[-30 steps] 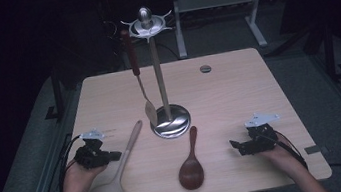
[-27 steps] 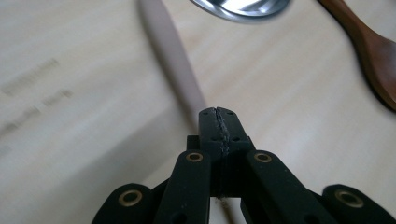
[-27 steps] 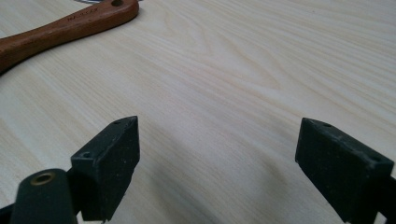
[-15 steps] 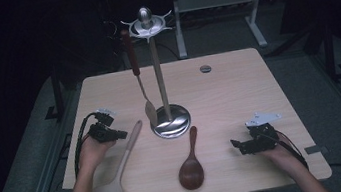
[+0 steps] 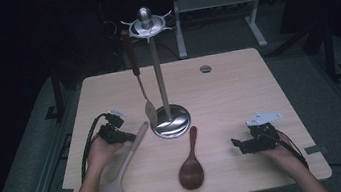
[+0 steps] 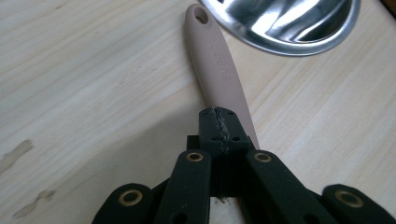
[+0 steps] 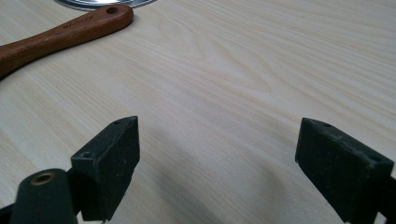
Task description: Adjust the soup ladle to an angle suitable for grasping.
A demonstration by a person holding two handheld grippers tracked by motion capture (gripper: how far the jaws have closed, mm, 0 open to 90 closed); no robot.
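Note:
A beige ladle (image 5: 118,169) lies on the table's left side, its handle (image 6: 217,65) pointing at the stand's round metal base (image 5: 171,122). My left gripper (image 5: 125,136) is over the upper part of that handle. In the left gripper view its jaws (image 6: 219,114) are pressed together with nothing between them, and the handle passes beneath the tips. A dark wooden spoon (image 5: 191,166) lies in front of the base. My right gripper (image 5: 238,144) rests at the right front, open (image 7: 217,154) over bare wood, with the spoon's handle (image 7: 60,35) farther off.
A tall metal utensil stand (image 5: 154,53) rises from the table's middle; a red-handled spatula (image 5: 138,78) hangs from its top ring. A small round grommet (image 5: 205,69) sits near the far edge. The stand's base rim (image 6: 289,21) lies just beyond the ladle's handle end.
My left hand has moved away from the person and to the right, along the ladle's handle toward the stand's base. The right hand has kept still.

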